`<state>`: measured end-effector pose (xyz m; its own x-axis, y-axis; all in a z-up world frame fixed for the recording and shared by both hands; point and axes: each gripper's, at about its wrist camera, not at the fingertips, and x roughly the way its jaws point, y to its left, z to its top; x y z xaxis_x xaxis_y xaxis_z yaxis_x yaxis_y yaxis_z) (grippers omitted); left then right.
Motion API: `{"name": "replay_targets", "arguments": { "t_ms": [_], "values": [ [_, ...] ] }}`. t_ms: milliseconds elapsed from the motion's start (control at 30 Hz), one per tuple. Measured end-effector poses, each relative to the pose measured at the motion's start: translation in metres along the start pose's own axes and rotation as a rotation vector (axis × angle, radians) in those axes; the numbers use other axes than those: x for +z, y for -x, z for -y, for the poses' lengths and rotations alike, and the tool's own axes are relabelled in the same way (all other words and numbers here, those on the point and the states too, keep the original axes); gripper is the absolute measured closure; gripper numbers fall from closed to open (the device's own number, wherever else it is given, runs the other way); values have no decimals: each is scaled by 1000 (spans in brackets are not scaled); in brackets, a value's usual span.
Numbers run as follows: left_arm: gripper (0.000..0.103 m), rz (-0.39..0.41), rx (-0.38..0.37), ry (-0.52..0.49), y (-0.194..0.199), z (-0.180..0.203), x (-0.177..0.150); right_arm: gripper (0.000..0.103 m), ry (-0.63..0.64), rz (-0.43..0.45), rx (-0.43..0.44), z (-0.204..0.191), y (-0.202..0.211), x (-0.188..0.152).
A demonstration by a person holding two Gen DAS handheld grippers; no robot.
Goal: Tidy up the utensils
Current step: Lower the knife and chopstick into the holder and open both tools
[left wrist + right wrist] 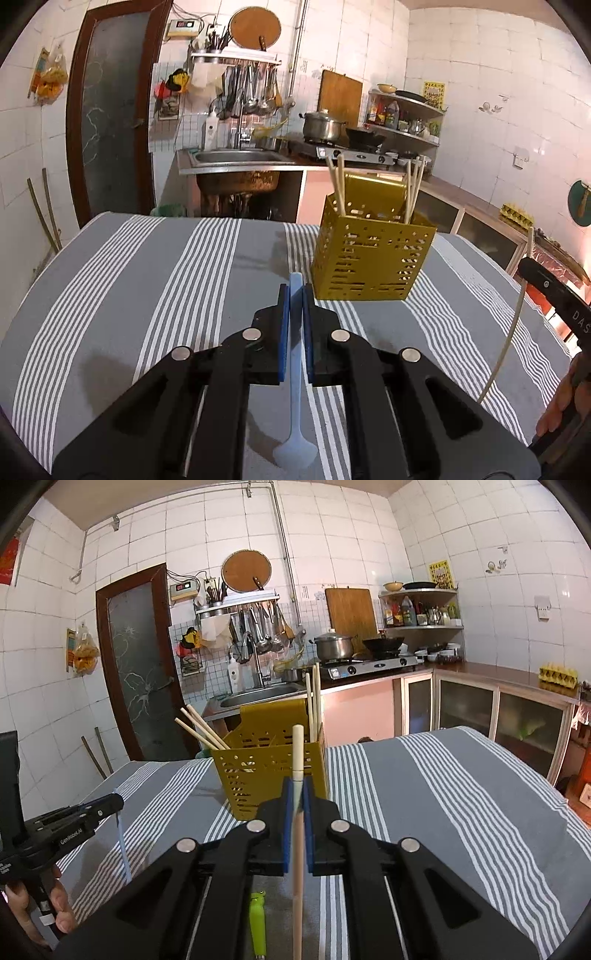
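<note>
Gold holder: a perforated, gold-coloured metal utensil holder [373, 254] stands upright on the striped cloth, and every place below is given relative to it.
Holder contents: pale chopsticks [340, 184] lean out of its left end, and another bunch [413, 192] rises from its right end, as the left wrist view shows them.
Left gripper: the left gripper [294, 295] sits just in front of the holder's near left corner, apart from it, with its blue-padded jaws closed on a light blue spoon.
Blue spoon: the light blue spoon [295, 406] runs lengthwise between the pads, handle end pointing toward the holder and bowl end back beneath the gripper body.
Right gripper: the right gripper [297, 786] is in front of the holder's near face, jaws clamped on a single pale chopstick.
Held chopstick: the chopstick [298, 753] stands near upright, its top overlapping the holder's front wall in the right wrist view; whether it touches the wall cannot be told.
Green utensil: a small lime-green handle with a frog-like head [257, 923] lies on the cloth on the near side of the holder, below the right gripper.
Cloth: grey fabric with white stripes [147, 288] covers the table under the holder.
Background: a sink [258, 694] and a stove with a steel pot [334, 646] lie well behind the holder.
</note>
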<state>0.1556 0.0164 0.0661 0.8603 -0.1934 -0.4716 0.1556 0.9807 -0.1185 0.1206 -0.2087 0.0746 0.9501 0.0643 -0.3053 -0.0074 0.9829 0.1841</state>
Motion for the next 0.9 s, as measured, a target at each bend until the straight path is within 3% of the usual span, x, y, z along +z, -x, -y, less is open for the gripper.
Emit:
{"name": "replay_targets", "arguments": {
  "t_ms": [567, 767, 900],
  "values": [
    [97, 48, -18, -5, 13, 5, 18, 97, 53, 47, -25, -9, 16, 27],
    [97, 71, -39, -3, 12, 13, 45, 97, 59, 71, -27, -13, 12, 54],
    [97, 116, -63, -6, 11, 26, 82, 97, 71, 111, -27, -17, 7, 89]
  ]
}}
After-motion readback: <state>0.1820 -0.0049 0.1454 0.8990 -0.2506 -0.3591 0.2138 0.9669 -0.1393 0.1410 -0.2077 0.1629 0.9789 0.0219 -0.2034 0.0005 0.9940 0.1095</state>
